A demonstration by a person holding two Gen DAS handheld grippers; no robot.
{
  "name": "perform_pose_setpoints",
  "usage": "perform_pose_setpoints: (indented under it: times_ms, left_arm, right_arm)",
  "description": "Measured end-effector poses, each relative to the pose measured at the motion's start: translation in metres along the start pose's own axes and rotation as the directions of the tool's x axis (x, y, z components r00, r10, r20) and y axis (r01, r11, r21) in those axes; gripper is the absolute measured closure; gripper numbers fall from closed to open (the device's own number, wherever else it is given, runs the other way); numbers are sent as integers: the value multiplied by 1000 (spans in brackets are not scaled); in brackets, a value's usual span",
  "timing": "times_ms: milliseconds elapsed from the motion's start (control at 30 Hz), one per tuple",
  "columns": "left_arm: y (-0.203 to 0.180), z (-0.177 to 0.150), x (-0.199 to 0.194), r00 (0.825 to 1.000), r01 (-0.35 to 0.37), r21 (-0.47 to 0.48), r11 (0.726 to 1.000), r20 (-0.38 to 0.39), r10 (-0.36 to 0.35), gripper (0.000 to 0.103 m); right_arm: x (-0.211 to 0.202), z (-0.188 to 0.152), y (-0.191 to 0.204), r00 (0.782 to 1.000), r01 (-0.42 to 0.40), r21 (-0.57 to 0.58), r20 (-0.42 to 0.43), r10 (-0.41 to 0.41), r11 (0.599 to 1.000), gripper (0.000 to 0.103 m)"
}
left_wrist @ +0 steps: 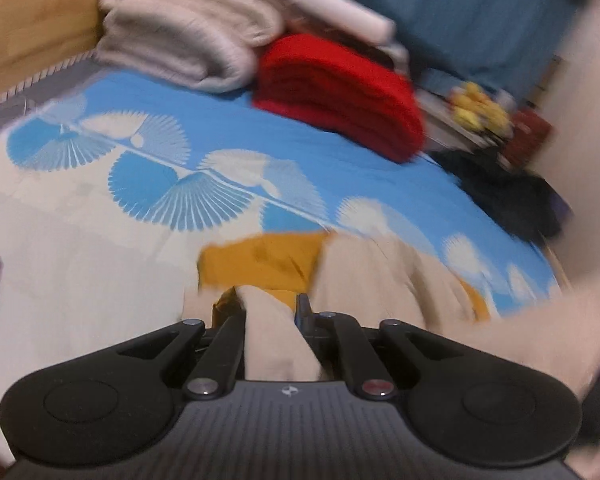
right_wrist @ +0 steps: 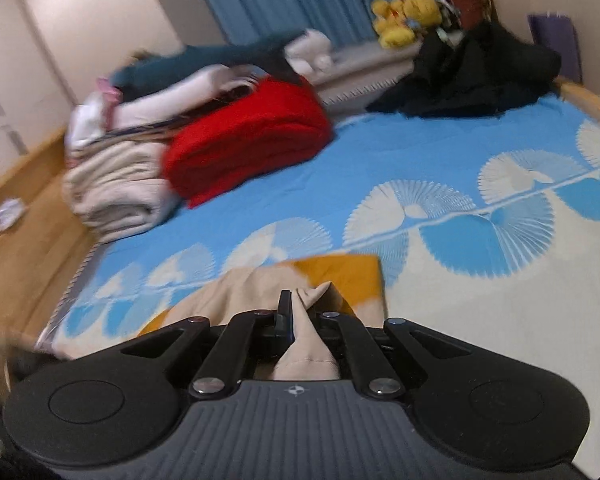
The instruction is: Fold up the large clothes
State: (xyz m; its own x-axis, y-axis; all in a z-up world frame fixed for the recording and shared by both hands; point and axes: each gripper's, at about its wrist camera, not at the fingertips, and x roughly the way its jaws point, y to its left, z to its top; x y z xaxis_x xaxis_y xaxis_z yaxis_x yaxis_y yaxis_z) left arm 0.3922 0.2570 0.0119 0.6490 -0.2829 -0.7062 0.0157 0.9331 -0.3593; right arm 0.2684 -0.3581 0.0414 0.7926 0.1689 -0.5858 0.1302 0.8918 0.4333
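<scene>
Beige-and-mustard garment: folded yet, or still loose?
Not neatly folded. The beige-and-mustard garment lies bunched on the bed sheet, beige fabric pinched in the left gripper and right gripper.

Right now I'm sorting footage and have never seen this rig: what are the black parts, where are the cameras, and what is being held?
No robot here: a person holds a two-finger gripper in each hand, each with a fisheye camera looking along its fingers. One picture comes from the left gripper, the other from the right gripper. Both are clamped on a beige garment with a mustard-yellow side, over a bed with a blue fan-pattern cover. Further back lie a folded red blanket, a cream pile, dark clothes and yellow plush toys.
</scene>
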Motion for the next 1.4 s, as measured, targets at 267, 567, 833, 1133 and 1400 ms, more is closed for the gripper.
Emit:
perform_pose_setpoints:
  times_ms: [267, 567, 833, 1133, 1400]
  left_arm:
    - [59, 81, 166, 975, -55, -299, 953, -222, -13, 69]
    - [38, 96, 191, 950, 113, -182, 977, -269, -160, 38]
    - [33, 91, 163, 924, 326, -520, 790, -2, -383, 0]
    - [-29, 121, 106, 951, 269, -60, 961, 171, -256, 0]
    - [-19, 49, 157, 964, -215, 125, 969, 186, 190, 0]
  right_arm:
    - [156, 38, -51, 992, 56, 266, 96, -85, 962, 24]
    - [202, -21, -76, 989, 120, 71, 81, -126, 990, 21]
    - [291, -8, -50, 980, 191, -139, -37, -197, 972, 16]
    - [273, -12, -35, 966, 259, -205, 61, -251, 944, 101]
    - [213, -16, -58, 949, 253, -36, 202, -241, 967, 102]
